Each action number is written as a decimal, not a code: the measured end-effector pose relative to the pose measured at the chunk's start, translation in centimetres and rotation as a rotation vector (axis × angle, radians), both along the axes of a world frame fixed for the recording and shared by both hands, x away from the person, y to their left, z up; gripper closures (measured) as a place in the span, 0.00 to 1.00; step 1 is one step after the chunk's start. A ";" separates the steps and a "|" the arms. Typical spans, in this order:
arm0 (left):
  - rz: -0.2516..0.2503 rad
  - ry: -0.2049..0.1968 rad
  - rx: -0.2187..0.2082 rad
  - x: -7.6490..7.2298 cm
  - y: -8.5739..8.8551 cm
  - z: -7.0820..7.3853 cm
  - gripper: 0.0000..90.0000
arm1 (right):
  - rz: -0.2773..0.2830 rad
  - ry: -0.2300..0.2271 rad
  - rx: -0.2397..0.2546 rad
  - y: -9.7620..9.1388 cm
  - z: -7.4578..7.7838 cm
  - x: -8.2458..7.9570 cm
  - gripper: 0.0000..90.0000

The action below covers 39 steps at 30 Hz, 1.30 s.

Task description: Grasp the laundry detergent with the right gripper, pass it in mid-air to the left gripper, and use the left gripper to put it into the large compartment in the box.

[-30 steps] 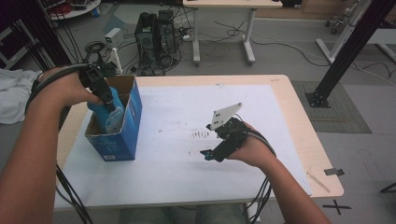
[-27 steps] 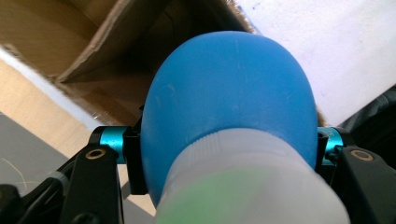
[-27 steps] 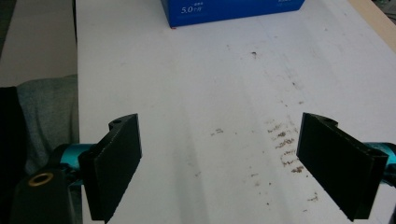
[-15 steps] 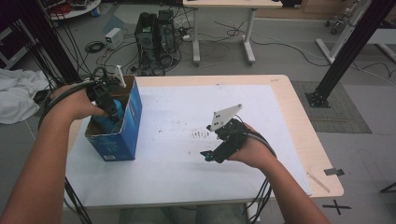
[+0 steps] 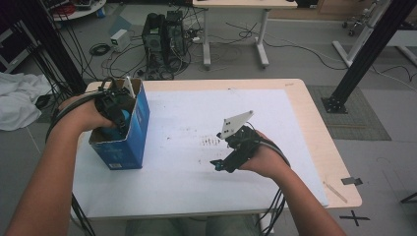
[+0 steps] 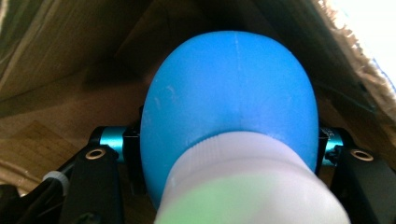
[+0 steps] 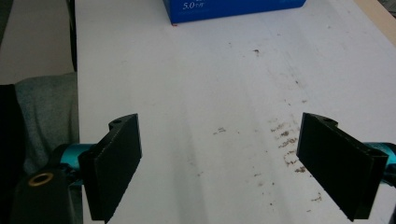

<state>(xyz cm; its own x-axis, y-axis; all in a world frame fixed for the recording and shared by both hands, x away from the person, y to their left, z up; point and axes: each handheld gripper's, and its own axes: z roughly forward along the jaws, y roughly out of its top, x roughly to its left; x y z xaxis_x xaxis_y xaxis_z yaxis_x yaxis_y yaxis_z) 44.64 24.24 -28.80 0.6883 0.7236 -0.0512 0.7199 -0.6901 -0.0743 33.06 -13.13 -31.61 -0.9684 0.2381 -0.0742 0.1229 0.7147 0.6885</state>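
An open blue cardboard box [image 5: 134, 135] stands at the table's left. My left gripper [image 5: 117, 109] reaches down into it from above. In the left gripper view that gripper [image 6: 227, 140] is shut on a blue rounded bulb [image 6: 229, 93] with a white ribbed collar, and the box's brown inner walls [image 6: 70, 56] surround it. A sliver of the blue bulb [image 5: 126, 116] shows inside the box in the high view. My right gripper [image 5: 218, 165] rests low over the white sheet near the table's middle. It [image 7: 219, 163] is open with nothing between its jaws, pointing toward the box [image 7: 233, 9].
A white sheet [image 5: 196, 191] with dark smudges [image 5: 211, 141] covers the wooden table [image 5: 339, 172]. On the floor beyond are computer towers [image 5: 164, 34], cables, another desk [image 5: 236, 29] and a black post [image 5: 364, 54]. A white cloth [image 5: 17, 101] lies to the left.
My left gripper has sunk deeper into the blue box with the blue bulb, which is now mostly hidden by the box wall. The right gripper has stayed put.
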 end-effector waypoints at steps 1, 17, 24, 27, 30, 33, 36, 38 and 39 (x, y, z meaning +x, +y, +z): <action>-0.010 -0.012 0.012 0.1 0.0 0.1 0.42 | 0.004 -0.005 0.002 0.0 0.0 0.0 0.15; -0.036 -0.021 -0.010 -0.2 -0.2 0.6 0.35 | 0.007 -0.010 0.009 0.0 0.1 0.0 0.15; -0.050 -0.032 -0.012 -0.4 -0.2 1.6 0.34 | 0.011 -0.015 0.014 0.0 0.1 0.0 0.15; -0.038 -0.048 -0.022 -0.6 -0.1 1.9 0.31 | 0.012 -0.015 0.012 0.0 0.1 0.0 0.15; -0.049 -0.055 -0.013 -0.7 0.0 2.3 0.31 | 0.014 -0.016 0.015 0.0 0.2 0.0 0.15; -0.046 -0.053 -0.024 -0.9 0.1 2.7 0.31 | 0.008 -0.020 0.017 0.0 0.2 0.0 0.15; -0.045 -0.057 -0.023 -1.1 0.2 3.2 0.30 | 0.009 -0.022 0.013 -0.1 0.3 -0.1 0.15; -0.040 -0.060 -0.025 -1.2 0.3 3.6 0.28 | 0.003 -0.019 0.013 -0.1 0.4 -0.1 0.15; -0.041 -0.062 -0.026 -1.3 0.3 3.8 0.28 | 0.006 -0.022 0.012 -0.1 0.5 -0.1 0.15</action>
